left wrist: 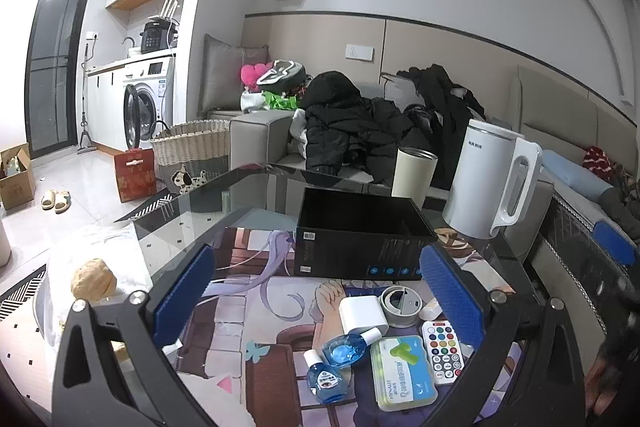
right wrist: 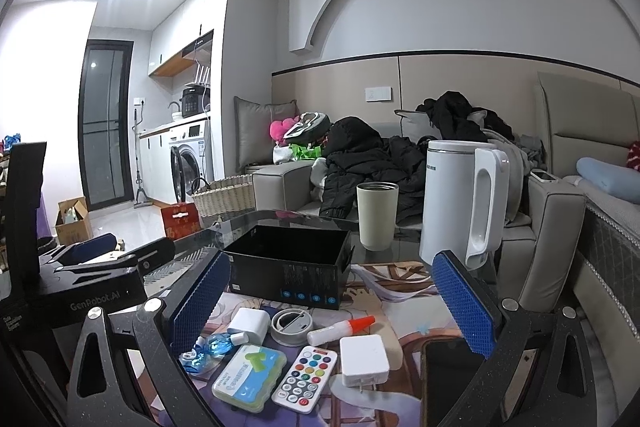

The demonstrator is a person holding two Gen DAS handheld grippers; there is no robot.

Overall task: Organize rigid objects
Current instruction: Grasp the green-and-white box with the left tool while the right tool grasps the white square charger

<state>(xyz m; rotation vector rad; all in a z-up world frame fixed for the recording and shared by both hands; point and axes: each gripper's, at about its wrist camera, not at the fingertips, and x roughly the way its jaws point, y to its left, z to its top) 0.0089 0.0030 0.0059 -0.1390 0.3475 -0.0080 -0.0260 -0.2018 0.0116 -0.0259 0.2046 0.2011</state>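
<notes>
Bench (right wrist: 400,247), left to right: left claw (left wrist: 316,299) spread wide, empty; right claw (right wrist: 332,303) likewise. Between: blue bottles (right wrist: 208,347), green case (right wrist: 250,375), remote (right wrist: 306,375), white charger (right wrist: 364,359). Behind: empty black box (right wrist: 292,263), cup (right wrist: 377,215), kettle (right wrist: 460,203).

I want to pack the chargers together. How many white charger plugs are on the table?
2. One white charger plug lies left of the grey round tin, before the black box. The other lies right of the remote control, prongs toward the camera. More may be hidden.
</notes>
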